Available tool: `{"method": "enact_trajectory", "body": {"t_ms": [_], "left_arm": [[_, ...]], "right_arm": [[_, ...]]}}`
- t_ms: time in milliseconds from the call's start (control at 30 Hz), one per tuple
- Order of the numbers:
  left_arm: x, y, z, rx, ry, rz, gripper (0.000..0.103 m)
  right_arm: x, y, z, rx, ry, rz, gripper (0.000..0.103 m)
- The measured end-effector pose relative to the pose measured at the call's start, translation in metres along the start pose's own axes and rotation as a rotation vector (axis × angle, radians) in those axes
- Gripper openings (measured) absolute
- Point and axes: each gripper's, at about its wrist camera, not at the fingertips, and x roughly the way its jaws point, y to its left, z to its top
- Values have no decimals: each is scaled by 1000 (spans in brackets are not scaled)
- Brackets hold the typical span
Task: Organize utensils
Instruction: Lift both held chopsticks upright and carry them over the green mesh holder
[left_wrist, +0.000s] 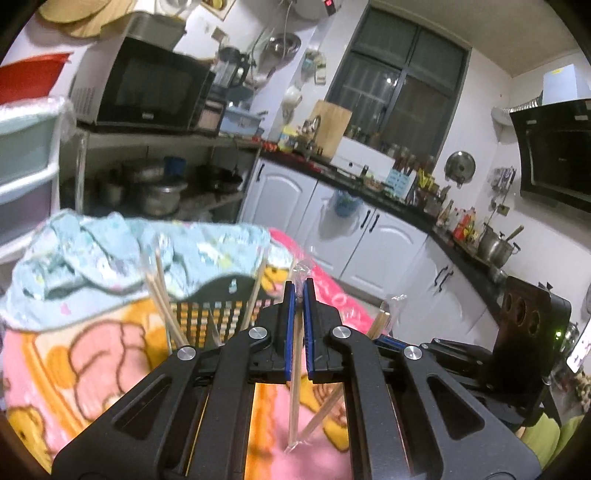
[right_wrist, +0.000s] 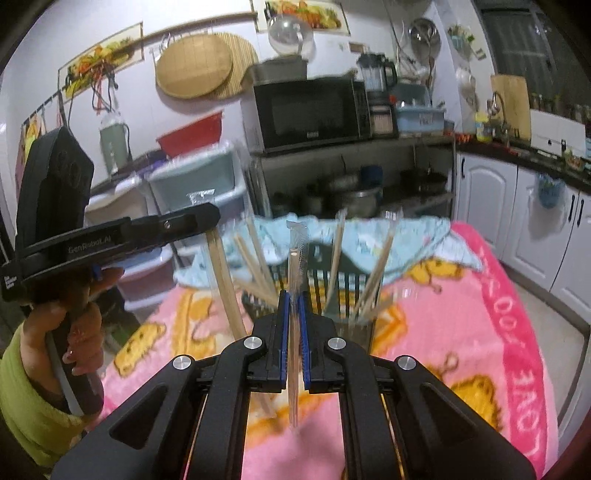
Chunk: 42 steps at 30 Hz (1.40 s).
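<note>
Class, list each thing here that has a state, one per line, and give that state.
left gripper: shut on a wrapped chopstick pair
right gripper: shut on another wrapped pair
basket: upright, chopsticks standing in it
microwave: door closed
cabinet doors: closed

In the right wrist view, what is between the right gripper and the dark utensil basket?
Only bare pink blanket. The right gripper, shut on wrapped chopsticks, sits just before the basket, which holds several chopsticks.
</note>
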Motion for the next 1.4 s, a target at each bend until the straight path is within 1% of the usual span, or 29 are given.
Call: {"method": "enact_trajectory", "body": {"t_ms": [333,567,800,1033,1233,1400], "left_arm": [[-15,-16,47,61,-131,21,2],[-13,-16,68,59,-177,42,2],[-9,-9,85,56,-221,94,2],[-6,3,88,60,-263,166,2],[5,12,81,100,-256,226,2],[16,17,72,128,-247,255,2]], "right_arm": [[-11,0,53,-20,-128,-18,6],[-13,-1,83,-43,-193,-36,5],[-8,0,102,-61,-236,-62,6],[2,-1,109,-72,-270,-83,6],[15,-3,107,-84,-277,-110,6],[26,-4,102,-100,-277,-128,6]]}}
